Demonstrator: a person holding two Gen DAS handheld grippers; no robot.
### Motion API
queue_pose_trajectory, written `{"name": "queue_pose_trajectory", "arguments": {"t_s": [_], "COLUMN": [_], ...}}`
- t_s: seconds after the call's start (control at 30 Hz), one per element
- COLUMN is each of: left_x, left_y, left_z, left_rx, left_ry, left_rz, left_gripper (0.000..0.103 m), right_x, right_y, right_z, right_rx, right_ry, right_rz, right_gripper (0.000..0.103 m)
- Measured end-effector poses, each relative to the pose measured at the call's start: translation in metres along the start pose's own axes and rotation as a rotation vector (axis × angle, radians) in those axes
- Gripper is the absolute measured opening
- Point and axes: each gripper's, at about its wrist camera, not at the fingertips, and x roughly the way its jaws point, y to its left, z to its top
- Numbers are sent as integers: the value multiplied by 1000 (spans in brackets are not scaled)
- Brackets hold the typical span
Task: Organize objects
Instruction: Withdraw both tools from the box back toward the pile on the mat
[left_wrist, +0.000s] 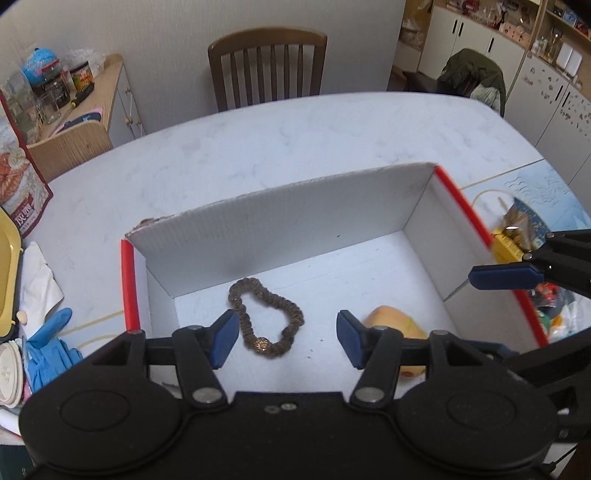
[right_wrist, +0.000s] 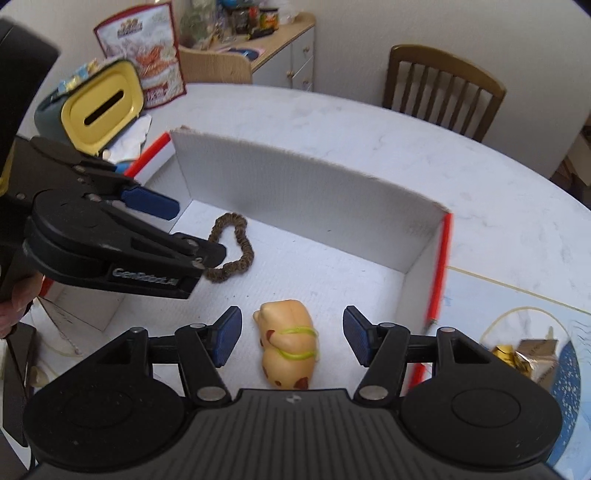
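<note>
Left wrist: one box (left_wrist: 280, 218), one scrunchie (left_wrist: 264, 317), one toy (left_wrist: 397, 321).

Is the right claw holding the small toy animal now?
No. In the right wrist view the toy animal lies on the box floor between the open pads of the right claw, touching neither.

My left hand-held gripper (left_wrist: 287, 339) hides the toy's (left_wrist: 395, 325) near half. Beside my right hand-held gripper (right_wrist: 291, 340), the scrunchie (right_wrist: 236, 247) runs partly behind the left one's fingers (right_wrist: 201, 254).
</note>
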Motion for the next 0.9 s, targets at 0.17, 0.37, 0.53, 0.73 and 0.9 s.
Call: {"name": "queue_pose_trajectory", "arguments": {"t_s": [0.17, 0.37, 0.53, 0.73, 0.9], "left_x": [-21, -47, -64, -81, -89], "left_y": [-13, -36, -64, -96, -125], "left_z": [-5, -13, -21, -27, -32], "left_rx": [8, 5, 20, 18, 15], "left_ry": [-45, -96, -149, -211, -253], "left_rz": [-3, -8, -6, 0, -1], "left_gripper": [58, 64, 71, 77, 83], "right_x": [-23, -52, -77, -106, -129], "right_y": [-10, -22, -35, -58, -83], "right_z": [-8, -23, -38, -60, -81], "right_rx": [23, 44, 48, 50, 74], "right_ry": [-35, -84, -128, -183, -234], "right_rz": [7, 26, 43, 55, 65], "right_gripper": [60, 63, 65, 68, 71]}}
